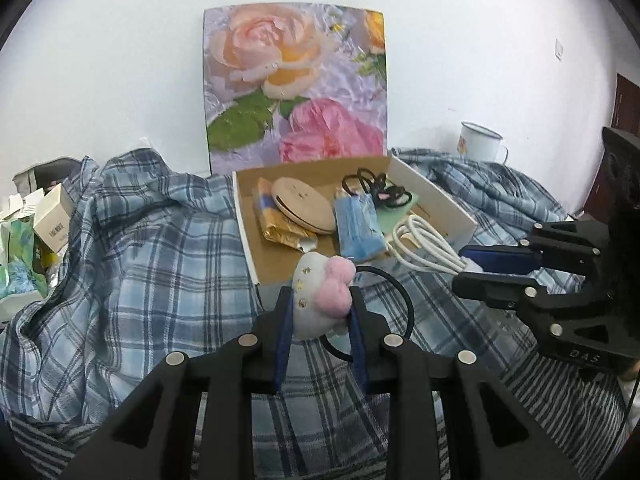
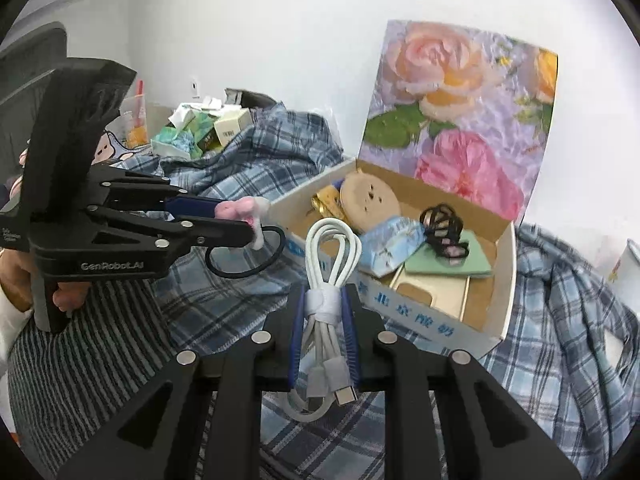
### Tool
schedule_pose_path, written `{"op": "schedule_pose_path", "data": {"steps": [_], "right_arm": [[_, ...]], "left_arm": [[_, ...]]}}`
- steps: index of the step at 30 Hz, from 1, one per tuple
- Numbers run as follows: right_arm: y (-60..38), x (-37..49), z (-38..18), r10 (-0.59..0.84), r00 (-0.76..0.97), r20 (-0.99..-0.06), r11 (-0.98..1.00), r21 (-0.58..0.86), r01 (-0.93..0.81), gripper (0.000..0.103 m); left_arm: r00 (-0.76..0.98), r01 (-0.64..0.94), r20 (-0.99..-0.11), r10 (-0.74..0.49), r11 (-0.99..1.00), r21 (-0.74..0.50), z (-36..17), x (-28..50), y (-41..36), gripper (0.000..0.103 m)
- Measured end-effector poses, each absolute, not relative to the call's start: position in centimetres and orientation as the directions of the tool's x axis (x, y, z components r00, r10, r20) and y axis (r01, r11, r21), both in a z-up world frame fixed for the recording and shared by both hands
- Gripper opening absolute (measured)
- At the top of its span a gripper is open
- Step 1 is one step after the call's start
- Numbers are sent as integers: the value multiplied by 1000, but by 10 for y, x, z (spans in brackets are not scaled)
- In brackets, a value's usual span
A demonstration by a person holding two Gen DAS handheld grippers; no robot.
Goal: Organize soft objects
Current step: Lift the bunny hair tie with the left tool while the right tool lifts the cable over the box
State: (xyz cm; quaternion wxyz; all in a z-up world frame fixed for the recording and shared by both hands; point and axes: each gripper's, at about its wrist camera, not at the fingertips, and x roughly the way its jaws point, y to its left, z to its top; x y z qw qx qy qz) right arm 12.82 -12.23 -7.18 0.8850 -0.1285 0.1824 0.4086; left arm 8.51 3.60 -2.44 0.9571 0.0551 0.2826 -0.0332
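- Two black hand-held grippers work over a bed or table covered with a blue checked cloth (image 1: 152, 264); an open cardboard box (image 2: 502, 280) sits on the cloth, its flower-printed lid (image 1: 296, 84) standing up against a white wall.
- The left gripper (image 1: 320, 304) is closed tight on a small plush hair tie (image 1: 320, 300), a pale grey puff with a pink pompom; its black elastic loop (image 2: 244, 254) hangs free beneath, so the grip is on the soft charm rather than the thin band, which would likely slip.
- The hair tie is held in the air just short of the near edge of the box, seemingly on its way in.
- The right gripper (image 2: 322, 320) is clamped on a coiled white cable (image 2: 326, 280), gripping at the fabric strap that binds the coil; the loops stick out forward over the front wall of the box and the plugs trail back between the fingers; holding at the strap probably keeps the bundle from unravelling.
- Already in the box: a round tan pad (image 1: 304, 204), a gold foil packet (image 1: 280, 228), a blue tissue pack (image 1: 358, 226), a green flat card (image 2: 448, 262) and a black hair clip (image 2: 442, 230) lying on the card.
- A white mug (image 1: 480, 142) stands behind the box to the right; small cartons and wrappers (image 2: 200, 132) are piled at the far left, well apart from the box.
- Both items appear ready to be lowered into the box; free floor shows at its near side.
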Motion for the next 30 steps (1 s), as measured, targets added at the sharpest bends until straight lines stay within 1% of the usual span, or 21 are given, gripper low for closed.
{"op": "schedule_pose_path", "data": {"steps": [14,23,27,30], "right_arm": [[-132,104,-46,705,656,-270,644,-144,-751,18],[-146,94,-24,708,680,-188,666,-140,-732,18],[-153,92,-13,705,691,-159,677,-135,-723,18],[-159,90,0,700,702,-128,690,-134,-712,18]], "left_arm": [[883,68,-469,-22,994,82,-11,72,38,27],[900,53,-435,-11,995,84,-3,66,38,27],[917,8,-399,17,998,62,10,62,40,27],[925,5,-378,19,998,63,22,59,40,27]]}}
